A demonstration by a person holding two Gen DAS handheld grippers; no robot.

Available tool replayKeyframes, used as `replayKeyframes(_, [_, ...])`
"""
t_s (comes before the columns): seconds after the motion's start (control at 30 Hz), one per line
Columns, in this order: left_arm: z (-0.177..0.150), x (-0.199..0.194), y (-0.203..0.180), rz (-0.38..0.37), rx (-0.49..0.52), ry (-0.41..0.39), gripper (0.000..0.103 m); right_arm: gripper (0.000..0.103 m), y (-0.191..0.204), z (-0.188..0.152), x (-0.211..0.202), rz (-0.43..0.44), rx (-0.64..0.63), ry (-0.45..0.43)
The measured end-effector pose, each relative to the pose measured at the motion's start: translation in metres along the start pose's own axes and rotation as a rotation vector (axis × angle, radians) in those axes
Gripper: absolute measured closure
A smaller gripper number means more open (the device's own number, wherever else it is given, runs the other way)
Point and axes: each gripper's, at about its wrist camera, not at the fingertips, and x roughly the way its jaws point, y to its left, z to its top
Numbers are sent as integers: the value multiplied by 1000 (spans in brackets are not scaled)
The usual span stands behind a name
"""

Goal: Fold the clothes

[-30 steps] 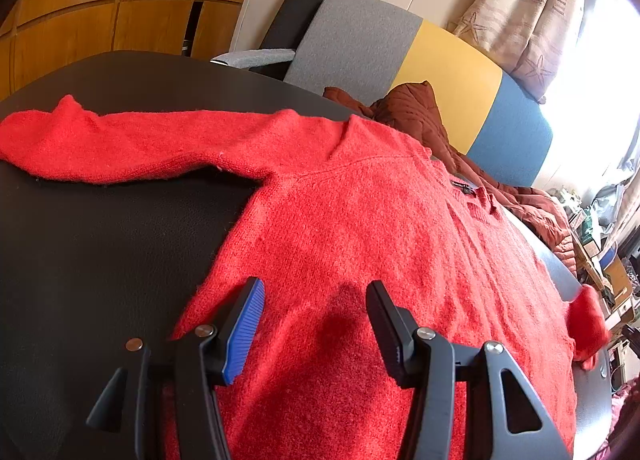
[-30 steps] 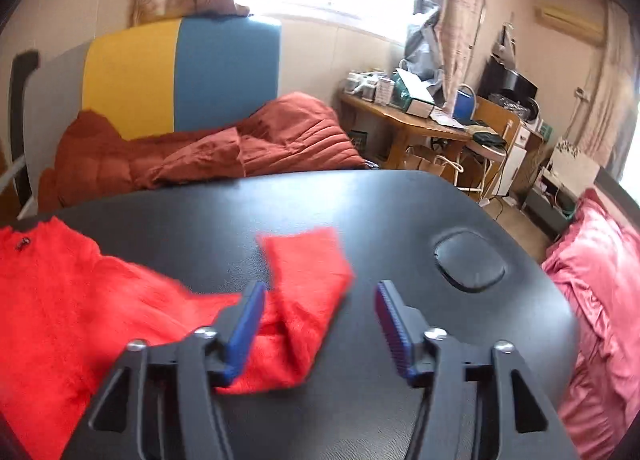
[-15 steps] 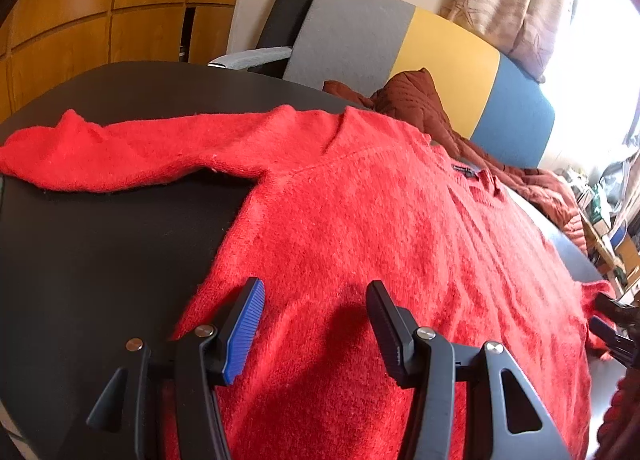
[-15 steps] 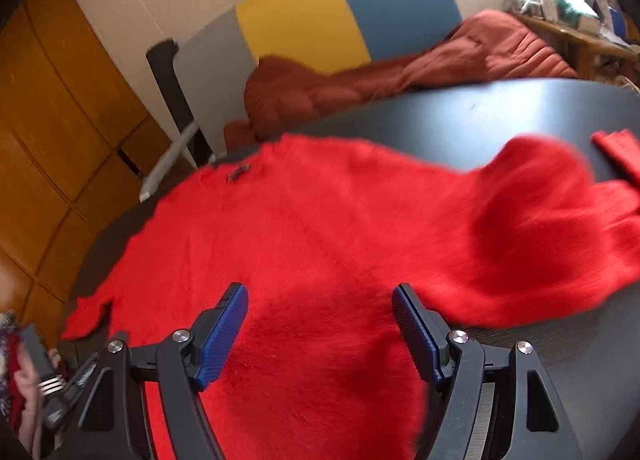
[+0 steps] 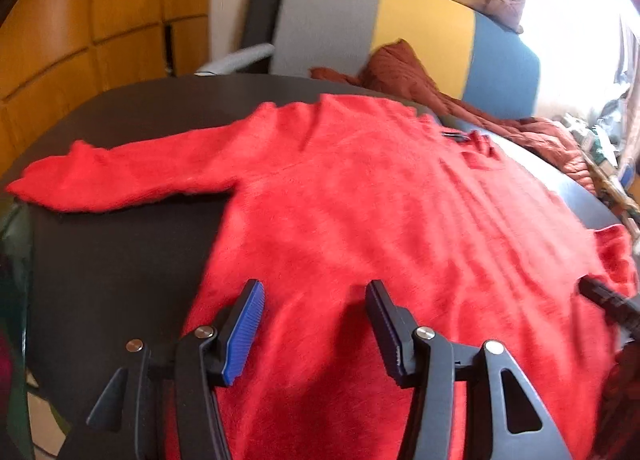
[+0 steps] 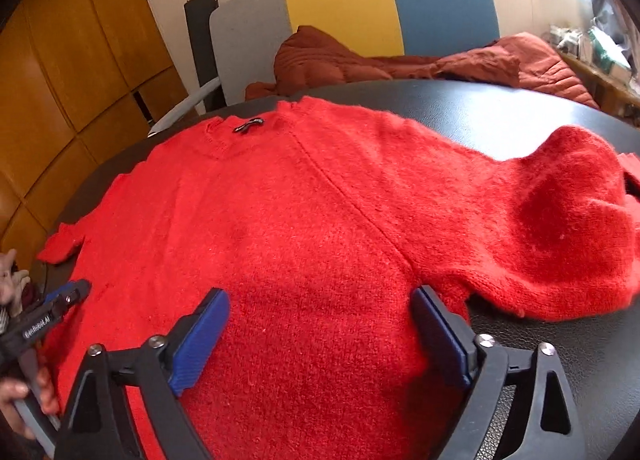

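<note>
Red sweater (image 6: 312, 220): spread flat on the black table (image 6: 500, 120), one sleeve straight, the other bunched in a heap.

Left tool (image 5: 316, 320): angled down over the sweater's lower body, jaws closing but apart, nothing pinched.

Right tool (image 6: 320, 332): tilted down over the sweater near the bunched sleeve's underarm, jaws opening wide, pads clear of the knit.

The black surface (image 6: 500, 120) carries a red sweater (image 6: 320, 220) spread flat. The sweater's right sleeve (image 6: 572, 228) lies bunched on the surface.
</note>
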Motion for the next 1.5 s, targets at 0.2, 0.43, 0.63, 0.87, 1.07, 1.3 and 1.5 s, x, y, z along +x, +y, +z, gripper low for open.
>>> replayKeyframes(0.2, [68, 14, -42, -260, 87, 18, 52, 3, 1, 29, 2, -26, 45, -14])
replayKeyframes(0.43, [136, 71, -114, -511, 227, 155, 51, 0, 2, 52, 47, -147, -105, 87])
replayKeyframes(0.63, [158, 119, -166, -567, 342, 236, 51, 0, -12, 52, 42, -66, -41, 36])
replayKeyframes(0.87, [169, 165, -196, -550, 423, 277, 51, 0, -19, 49, 36, -19, -6, 3])
replayKeyframes(1.07, [165, 181, -208, -551, 491, 319, 51, 0, -27, 49, 34, 36, 40, -24])
replayKeyframes(1.3, [159, 177, -204, -574, 460, 333, 54, 0, -27, 48, 34, 41, 44, -30])
replayKeyframes(1.5, [167, 185, -201, -603, 360, 363, 74, 0, -27, 48, 34, 40, 41, -30])
